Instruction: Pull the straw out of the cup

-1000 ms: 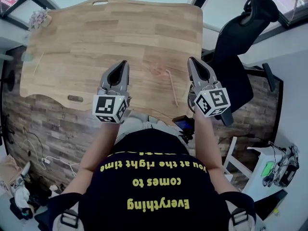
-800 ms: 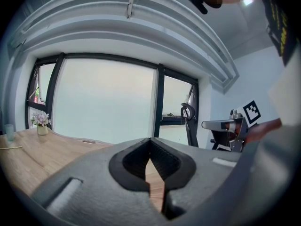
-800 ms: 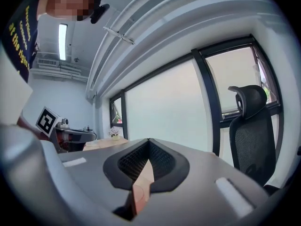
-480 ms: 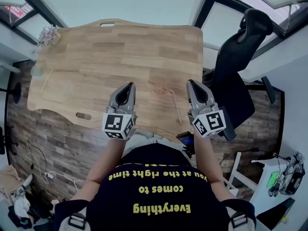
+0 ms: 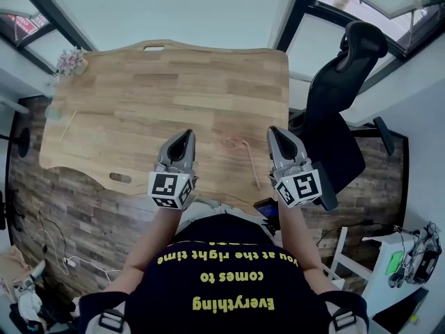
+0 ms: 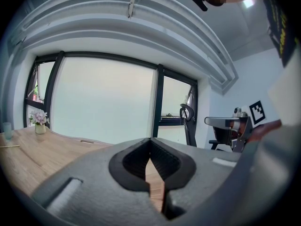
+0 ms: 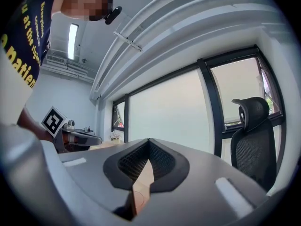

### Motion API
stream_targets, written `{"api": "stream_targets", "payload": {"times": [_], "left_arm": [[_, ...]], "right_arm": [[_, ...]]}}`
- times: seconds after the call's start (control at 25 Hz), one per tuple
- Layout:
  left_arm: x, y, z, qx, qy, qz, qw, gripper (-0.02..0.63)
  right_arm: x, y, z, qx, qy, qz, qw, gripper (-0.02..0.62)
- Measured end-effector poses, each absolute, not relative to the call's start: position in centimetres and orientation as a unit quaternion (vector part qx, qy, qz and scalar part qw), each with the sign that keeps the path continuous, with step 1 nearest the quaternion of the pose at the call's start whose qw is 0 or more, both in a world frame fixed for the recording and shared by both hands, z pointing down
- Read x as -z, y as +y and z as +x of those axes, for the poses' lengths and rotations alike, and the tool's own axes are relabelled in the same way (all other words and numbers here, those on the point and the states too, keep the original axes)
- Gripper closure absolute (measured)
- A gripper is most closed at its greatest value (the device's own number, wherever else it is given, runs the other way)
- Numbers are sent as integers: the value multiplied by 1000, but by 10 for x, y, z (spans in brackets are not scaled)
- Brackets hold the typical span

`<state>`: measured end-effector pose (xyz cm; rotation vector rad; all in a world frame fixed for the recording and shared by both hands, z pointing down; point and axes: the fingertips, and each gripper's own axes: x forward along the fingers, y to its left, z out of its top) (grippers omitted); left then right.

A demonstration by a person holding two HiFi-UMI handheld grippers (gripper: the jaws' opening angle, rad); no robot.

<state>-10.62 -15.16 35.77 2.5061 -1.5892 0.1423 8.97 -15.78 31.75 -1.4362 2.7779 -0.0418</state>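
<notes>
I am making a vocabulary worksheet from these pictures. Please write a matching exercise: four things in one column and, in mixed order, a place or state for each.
Things
1. straw
2. flowers
3. office chair
4. right hand-held gripper

Descriptions
A. shut, holding nothing
B. right of the table in the head view
C. lying flat on the table
D. at the table's far left corner

Pairs: 1-C, 2-D, 3-B, 4-A
</notes>
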Motion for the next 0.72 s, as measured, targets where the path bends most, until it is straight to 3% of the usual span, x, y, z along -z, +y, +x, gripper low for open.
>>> {"api": "stream_targets", "payload": {"times": [0.72], "left_arm": [[-361, -147, -103, -52, -535, 839, 87, 606]], "right_arm": [[-318, -152, 100, 16, 884, -467, 4, 589]]}}
